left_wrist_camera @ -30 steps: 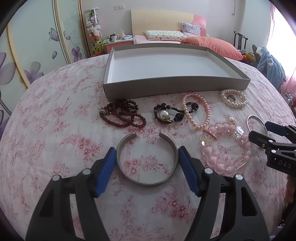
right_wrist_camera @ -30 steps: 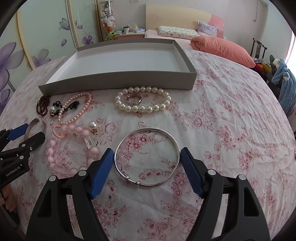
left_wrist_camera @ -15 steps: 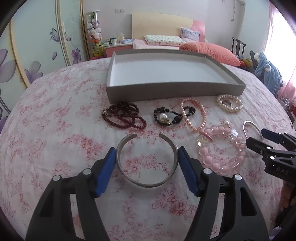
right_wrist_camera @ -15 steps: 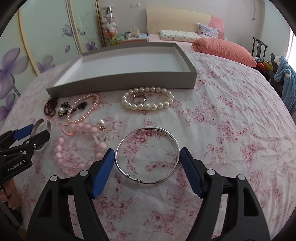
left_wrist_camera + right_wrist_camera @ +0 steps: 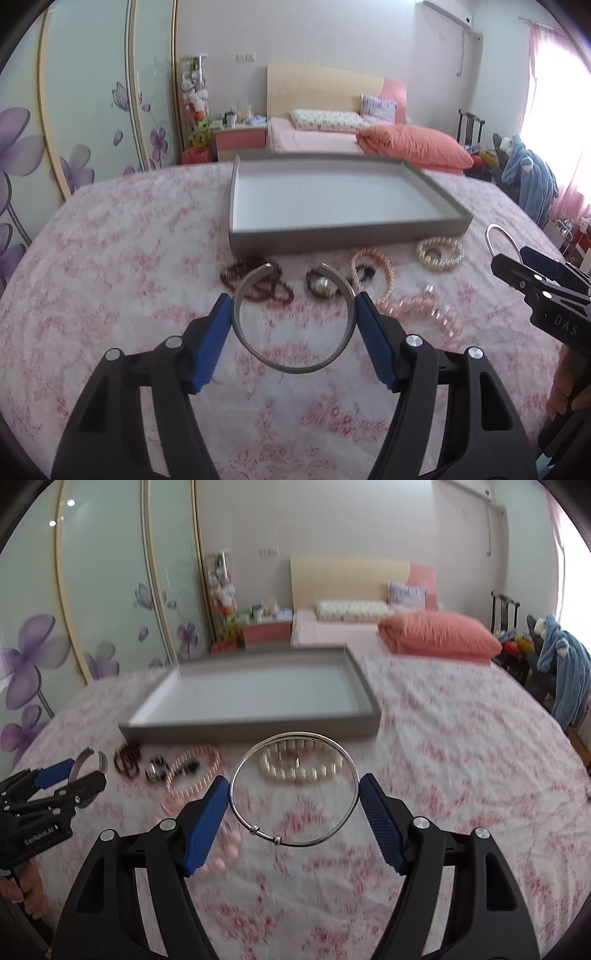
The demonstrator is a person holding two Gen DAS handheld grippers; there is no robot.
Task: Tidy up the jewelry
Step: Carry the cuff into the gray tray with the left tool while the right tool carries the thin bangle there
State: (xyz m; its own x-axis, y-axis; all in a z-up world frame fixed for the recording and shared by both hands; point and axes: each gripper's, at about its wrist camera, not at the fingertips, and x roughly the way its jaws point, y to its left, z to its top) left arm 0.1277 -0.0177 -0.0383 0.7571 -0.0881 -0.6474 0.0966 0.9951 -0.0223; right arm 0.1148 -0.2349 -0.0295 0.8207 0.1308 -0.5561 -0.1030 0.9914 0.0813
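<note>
Two bangles are up: my left gripper (image 5: pixel 293 325) clamps the open cuff (image 5: pixel 291 317), my right gripper (image 5: pixel 293 805) the thin bangle (image 5: pixel 293 788). Next I carry both over the tray (image 5: pixel 347 238) wall and let go.

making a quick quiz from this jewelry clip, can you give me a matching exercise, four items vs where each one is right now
Items:
1. open cuff bangle
2. thin silver bangle
3. white pearl bracelet
4. grey tray

Places:
A. lying on the bedspread near the tray's front right corner
B. clamped in the right hand-held gripper
C. on the bedspread behind all the jewelry
D. clamped in the left hand-held gripper

Pairs: 1-D, 2-B, 3-A, 4-C
</note>
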